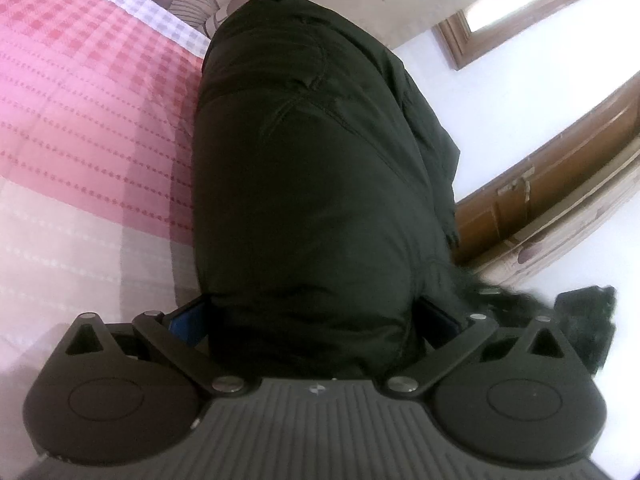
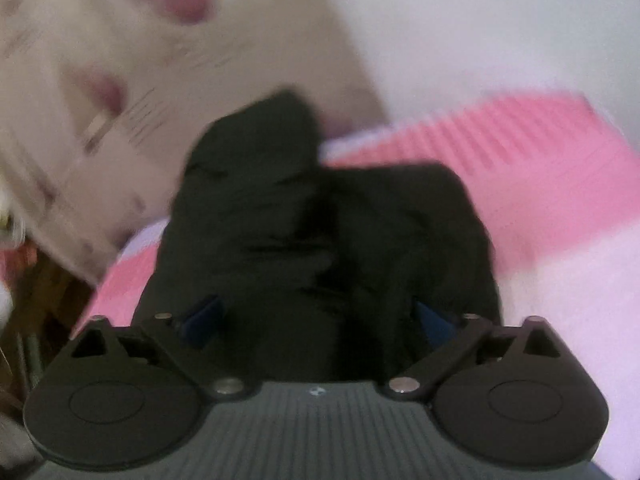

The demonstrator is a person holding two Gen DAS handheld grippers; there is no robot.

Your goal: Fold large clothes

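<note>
Bedding in pink check [image 1: 80, 92] spreads beneath and to the left of the left hand-held gripper [image 1: 312, 320], which pinches a thick fold of the dark padded garment [image 1: 312, 168] stretching straight ahead. The right hand-held gripper [image 2: 316, 320], in a blurred view, likewise clamps bunched dark cloth between its blue pads [image 2: 434, 324].

A bed spread with a pink-checked quilt [image 1: 80, 92] carries a bulky dark garment [image 1: 312, 184] lying on it.

Matt black padded cloth of the coat [image 1: 316, 168], woven checked bedcover [image 1: 88, 92], glossy brown wooden bedframe [image 1: 560, 176].
</note>
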